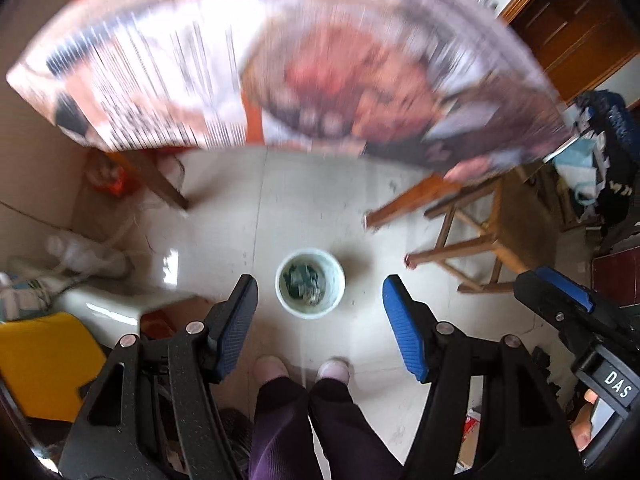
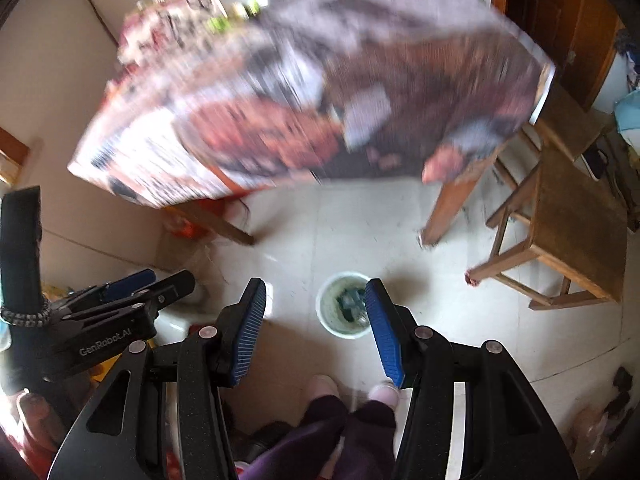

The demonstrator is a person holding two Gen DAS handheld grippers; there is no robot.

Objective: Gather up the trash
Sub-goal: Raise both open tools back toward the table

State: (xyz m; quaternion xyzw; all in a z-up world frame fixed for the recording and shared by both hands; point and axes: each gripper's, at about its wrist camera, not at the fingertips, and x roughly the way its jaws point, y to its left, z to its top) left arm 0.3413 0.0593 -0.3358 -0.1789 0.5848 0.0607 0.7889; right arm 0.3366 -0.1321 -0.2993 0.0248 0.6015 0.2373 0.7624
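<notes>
A small white bin [image 1: 310,312] stands on the pale tiled floor with dark green crumpled trash [image 1: 306,284] inside. My left gripper [image 1: 320,279] hangs high above the bin, open, with nothing between its blue pads. My right gripper [image 2: 315,282] is also open and empty; its right finger [image 2: 382,332] covers part of the bin [image 2: 340,322] in that view. The two grippers hang side by side: the right one [image 1: 560,296] shows at the right edge of the left wrist view, and the left one [image 2: 168,278] at the left of the right wrist view.
A table under a printed cover [image 1: 280,60] fills the top of both views, blurred. A wooden stool [image 2: 572,220] stands to the right of the bin. A white power strip [image 1: 80,256] and a yellow object [image 1: 40,360] lie at the left. The person's feet [image 1: 272,364] are just in front of the bin.
</notes>
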